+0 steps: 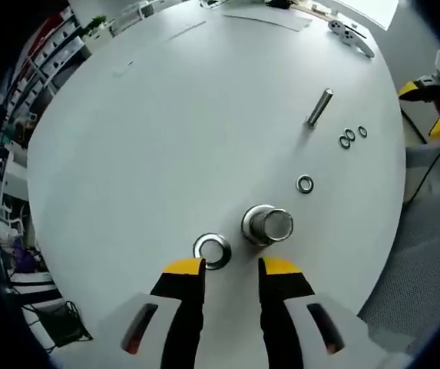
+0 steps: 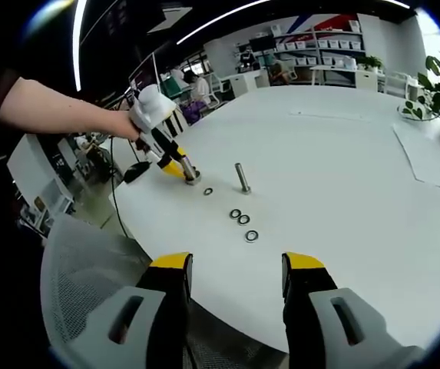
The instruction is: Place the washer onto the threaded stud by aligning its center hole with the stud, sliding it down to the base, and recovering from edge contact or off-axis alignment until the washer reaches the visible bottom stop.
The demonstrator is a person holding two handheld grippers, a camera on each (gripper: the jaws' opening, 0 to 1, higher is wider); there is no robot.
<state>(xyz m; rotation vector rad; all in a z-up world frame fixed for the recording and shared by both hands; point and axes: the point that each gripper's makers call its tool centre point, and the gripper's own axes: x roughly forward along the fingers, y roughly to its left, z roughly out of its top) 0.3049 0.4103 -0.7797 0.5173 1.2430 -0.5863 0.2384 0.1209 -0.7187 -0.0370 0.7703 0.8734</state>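
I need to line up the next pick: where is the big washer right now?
In the left gripper view the big washer lies flat on the white table, just ahead of the left claw by its left fingertip, with the short wide stud beside it.

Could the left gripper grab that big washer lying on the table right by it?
Probably yes: the left gripper is open, and the big washer lies flat just ahead of its left fingertip, nothing between. The thick stud stands beside.

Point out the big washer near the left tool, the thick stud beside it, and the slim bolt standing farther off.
Large washer (image 1: 213,250), left gripper view, on its metal ring.
Thick stud (image 1: 269,224), left gripper view, on its top face.
Slim bolt (image 2: 242,177), right gripper view, on its shaft.
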